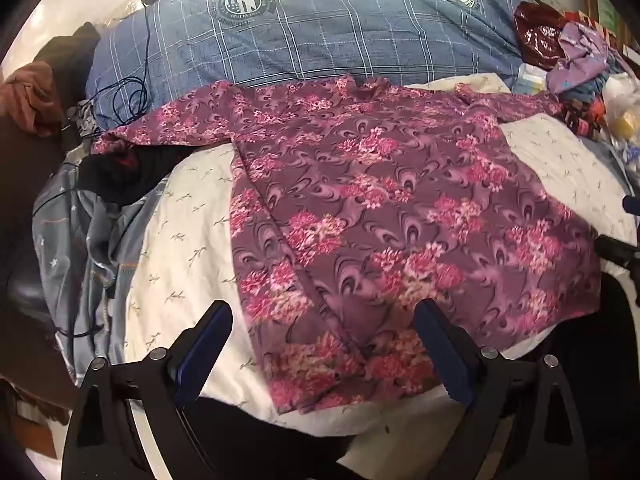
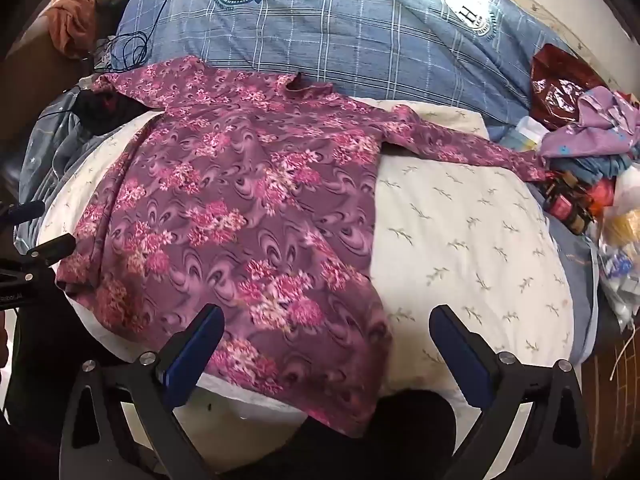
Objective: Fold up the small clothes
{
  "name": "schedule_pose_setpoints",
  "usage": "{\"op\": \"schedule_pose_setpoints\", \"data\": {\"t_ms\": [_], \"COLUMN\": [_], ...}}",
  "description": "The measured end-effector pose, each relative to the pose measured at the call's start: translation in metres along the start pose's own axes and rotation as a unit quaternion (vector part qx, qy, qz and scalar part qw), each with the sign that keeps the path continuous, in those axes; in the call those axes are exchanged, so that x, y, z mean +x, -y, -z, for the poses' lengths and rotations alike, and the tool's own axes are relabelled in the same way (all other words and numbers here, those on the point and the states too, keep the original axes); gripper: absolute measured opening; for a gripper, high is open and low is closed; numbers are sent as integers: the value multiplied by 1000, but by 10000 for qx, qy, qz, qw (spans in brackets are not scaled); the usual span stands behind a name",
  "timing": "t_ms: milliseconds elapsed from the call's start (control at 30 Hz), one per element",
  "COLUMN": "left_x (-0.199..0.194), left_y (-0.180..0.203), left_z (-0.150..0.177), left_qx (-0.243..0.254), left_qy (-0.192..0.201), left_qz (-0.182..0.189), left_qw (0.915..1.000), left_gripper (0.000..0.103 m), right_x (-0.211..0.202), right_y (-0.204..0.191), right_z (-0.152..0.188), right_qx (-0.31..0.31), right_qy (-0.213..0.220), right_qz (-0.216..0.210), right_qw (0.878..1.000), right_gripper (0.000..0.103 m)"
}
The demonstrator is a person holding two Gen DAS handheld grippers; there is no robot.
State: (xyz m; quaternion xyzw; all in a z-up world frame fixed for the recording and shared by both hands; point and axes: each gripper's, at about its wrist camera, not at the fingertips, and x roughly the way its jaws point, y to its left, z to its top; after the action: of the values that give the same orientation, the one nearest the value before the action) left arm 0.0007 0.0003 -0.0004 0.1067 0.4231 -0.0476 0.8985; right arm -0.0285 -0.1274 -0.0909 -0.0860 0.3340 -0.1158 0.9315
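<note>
A purple top with pink flowers (image 1: 380, 208) lies spread flat on a white cushion (image 1: 180, 248), both sleeves stretched out sideways and the collar at the far side. It also shows in the right wrist view (image 2: 240, 208). My left gripper (image 1: 324, 316) is open and empty, above the hem near its left corner. My right gripper (image 2: 326, 320) is open and empty, above the hem's right corner. The right gripper's tips show at the right edge of the left wrist view (image 1: 618, 246), and the left gripper's tips at the left edge of the right wrist view (image 2: 52, 244).
A blue checked quilt (image 1: 320, 40) lies behind the top. A pile of clothes and bags (image 2: 580, 128) sits at the right. Grey star-print bedding (image 1: 88, 240), a black garment (image 1: 120, 172) and dark cables (image 1: 128, 96) lie at the left.
</note>
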Motion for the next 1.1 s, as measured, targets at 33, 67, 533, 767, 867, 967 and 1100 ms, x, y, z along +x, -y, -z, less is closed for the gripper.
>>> {"op": "schedule_pose_setpoints", "data": {"t_ms": [33,67,533,767,867,967,1100], "left_x": [1,2,-27,-36,-42,-49,-59], "left_y": [-1,-1,-19,-13,-7,-3,0], "left_z": [0,-1,38,44,47,51,56], "left_qx": [-36,-74,-82,-40,-27,16,65], "left_qy": [-44,-91,82,199,269,326,414], "left_qz": [-10,6,25,-56,-32,-1,4], "left_qw": [10000,9999,9999,9998,9996,9995,9991], "left_gripper": [92,92,90,90,90,90,90], "right_x": [1,2,-17,-26,-32,-40,-48], "right_y": [0,0,1,-2,-5,-8,-11], "right_z": [0,-1,17,21,22,22,25], "right_qx": [23,41,-191,-209,-244,-293,-339], "right_qy": [-26,-50,103,240,337,442,510], "right_qz": [-40,-79,154,171,197,224,234], "right_qw": [10000,9999,9996,9993,9989,9983,9979], "right_gripper": [103,103,103,103,103,103,103]}}
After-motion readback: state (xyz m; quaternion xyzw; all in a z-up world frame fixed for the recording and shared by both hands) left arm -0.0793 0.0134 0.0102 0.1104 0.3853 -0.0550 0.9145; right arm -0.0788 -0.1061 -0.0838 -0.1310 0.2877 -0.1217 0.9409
